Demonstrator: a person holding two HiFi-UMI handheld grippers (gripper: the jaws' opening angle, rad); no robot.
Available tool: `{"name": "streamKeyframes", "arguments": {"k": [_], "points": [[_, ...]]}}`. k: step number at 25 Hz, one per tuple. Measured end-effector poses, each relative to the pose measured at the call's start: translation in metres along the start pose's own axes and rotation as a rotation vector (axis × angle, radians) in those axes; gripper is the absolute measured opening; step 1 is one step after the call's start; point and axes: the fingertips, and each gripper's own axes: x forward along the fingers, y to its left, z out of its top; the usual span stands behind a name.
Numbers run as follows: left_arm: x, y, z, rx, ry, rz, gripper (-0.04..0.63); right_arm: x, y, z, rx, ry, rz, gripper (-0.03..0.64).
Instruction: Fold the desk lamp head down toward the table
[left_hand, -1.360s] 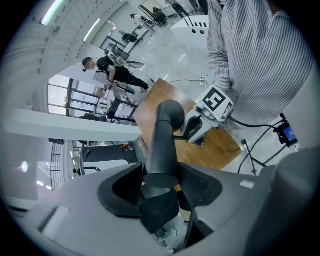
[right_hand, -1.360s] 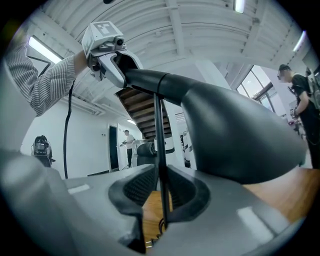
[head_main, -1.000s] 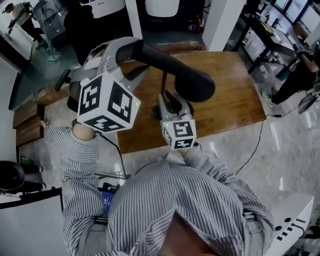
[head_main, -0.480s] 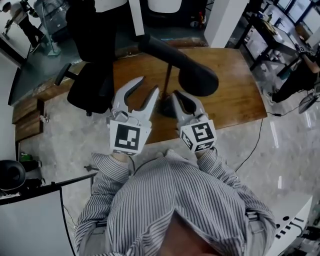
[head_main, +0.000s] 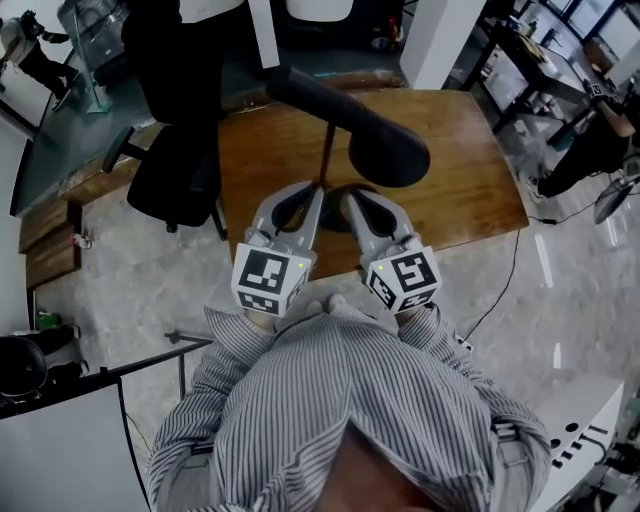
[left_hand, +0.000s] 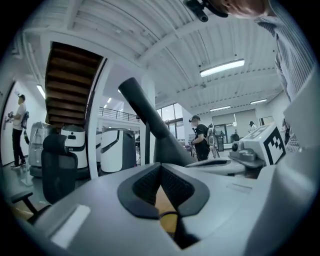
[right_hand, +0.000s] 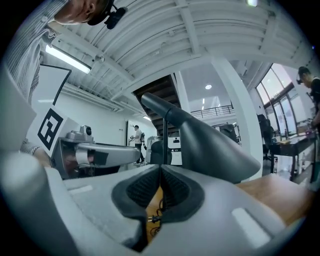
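A dark desk lamp stands on the wooden table (head_main: 470, 200). Its wide head (head_main: 388, 150) hangs over the table on a sloping arm (head_main: 300, 92) above a thin stem (head_main: 327, 160). My left gripper (head_main: 317, 192) and right gripper (head_main: 346, 197) lie side by side at the table's near edge, level, pointing at the lamp's base and touching no part of the lamp. The left gripper (left_hand: 160, 165) is shut and empty, with the lamp arm (left_hand: 142, 107) rising ahead of it. The right gripper (right_hand: 160, 167) is closing, its tips meeting with nothing between them, and the lamp head (right_hand: 215, 145) looms just ahead.
A black office chair (head_main: 175, 170) stands at the table's left end. A thin cable (head_main: 510, 290) trails over the pale floor on the right. Other desks (head_main: 540, 70) and a person (left_hand: 201, 140) are farther off in the room.
My left gripper has come down from beside the lamp arm to the table's edge, rolled over and closed. The right gripper has closed too and shifted slightly right. The lamp keeps its pose.
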Motion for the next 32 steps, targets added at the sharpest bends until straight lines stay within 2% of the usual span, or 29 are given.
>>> {"name": "streamKeyframes", "arguments": {"k": [3,9,15,22,26,32], "points": [[0.002,-0.012,-0.014,-0.026,0.044,-0.029,0.006,-0.004,0.0,0.002,-0.003,0.003,-0.003,0.002],[0.002,-0.013,-0.022,-0.132,0.049,-0.05,0.006,-0.006,0.0,0.003,0.012,-0.004,-0.001,0.002],[0.004,-0.019,-0.027,-0.135,0.066,-0.047,0.006,-0.005,0.0,0.004,0.058,-0.036,0.019,0.0],[0.009,-0.025,-0.026,-0.136,0.065,-0.058,0.006,-0.007,-0.004,0.006,0.029,-0.031,0.001,0.0],[0.01,-0.03,-0.028,-0.112,0.077,-0.064,0.005,-0.007,-0.005,0.003,0.037,-0.027,0.003,0.0],[0.015,-0.028,-0.028,-0.163,0.083,-0.082,0.005,-0.003,-0.004,0.003,0.029,-0.022,0.008,0.0]]}}
